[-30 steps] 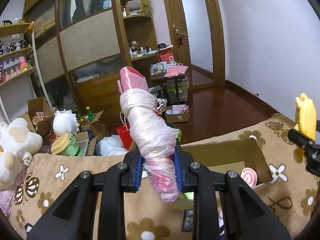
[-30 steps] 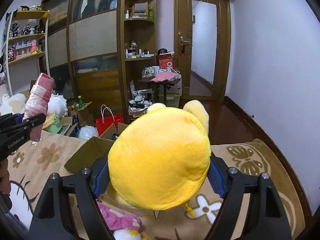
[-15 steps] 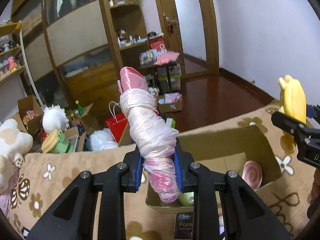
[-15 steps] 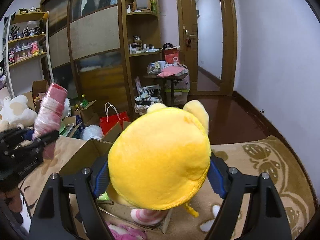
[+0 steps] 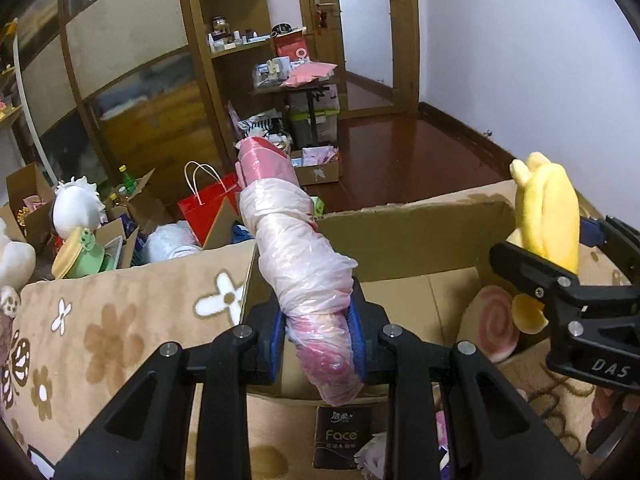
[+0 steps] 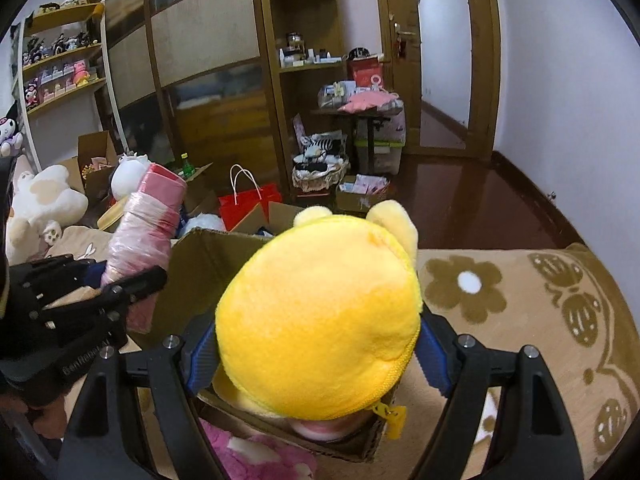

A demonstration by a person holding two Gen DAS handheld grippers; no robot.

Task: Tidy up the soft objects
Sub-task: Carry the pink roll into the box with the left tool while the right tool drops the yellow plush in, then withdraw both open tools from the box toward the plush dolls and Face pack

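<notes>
My left gripper [image 5: 318, 338] is shut on a pink roll wrapped in clear plastic [image 5: 298, 256] and holds it upright over the near edge of an open cardboard box [image 5: 404, 232]. The roll also shows in the right wrist view [image 6: 144, 232]. My right gripper [image 6: 316, 354] is shut on a round yellow plush [image 6: 320, 316] over the box's right side; the plush also shows in the left wrist view [image 5: 550, 216]. A pink swirl plush [image 5: 494, 324] lies inside the box.
The box sits on a tan flowered blanket [image 5: 120, 320]. A black "Face" tissue pack [image 5: 340, 436] lies in front of it, and a pink plush [image 6: 256, 452]. Beyond the bed are white plush toys [image 5: 78, 208], a red bag [image 5: 208, 208], cartons and wooden shelving.
Both grippers have moved forward and down toward the box with their loads. The box now lies directly under both. Grips are unchanged.
</notes>
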